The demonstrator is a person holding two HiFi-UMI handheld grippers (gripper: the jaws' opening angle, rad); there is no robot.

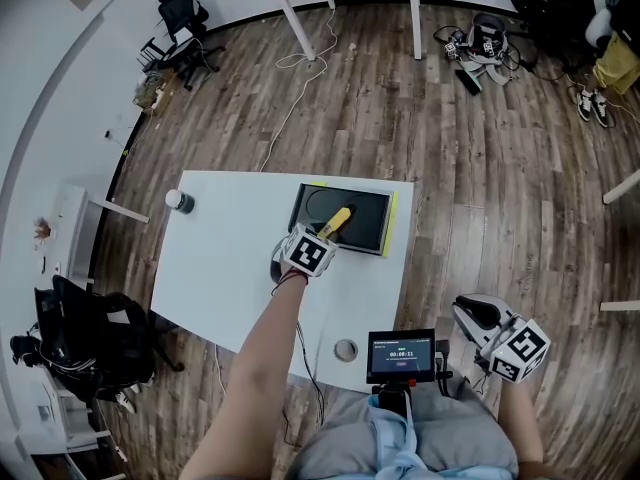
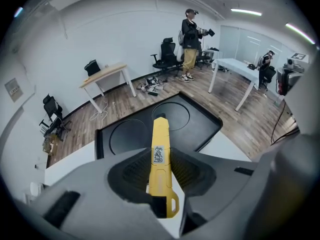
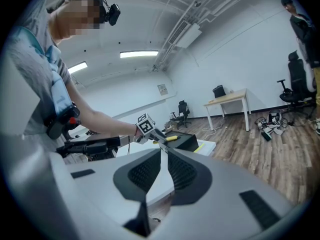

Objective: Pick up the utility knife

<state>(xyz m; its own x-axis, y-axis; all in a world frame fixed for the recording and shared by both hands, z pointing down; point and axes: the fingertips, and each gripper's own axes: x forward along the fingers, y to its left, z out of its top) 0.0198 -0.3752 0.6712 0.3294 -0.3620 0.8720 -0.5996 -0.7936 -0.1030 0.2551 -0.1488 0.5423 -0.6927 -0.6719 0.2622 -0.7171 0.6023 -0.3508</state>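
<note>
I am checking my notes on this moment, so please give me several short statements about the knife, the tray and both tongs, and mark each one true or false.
1. The left tongs hold the yellow knife. True.
2. The right tongs are beside the white table, not over it. True.
3. The knife lies flat on the table. False: it is held over the black tray.
4. The right tongs are wide open. False: they are shut and empty.
</note>
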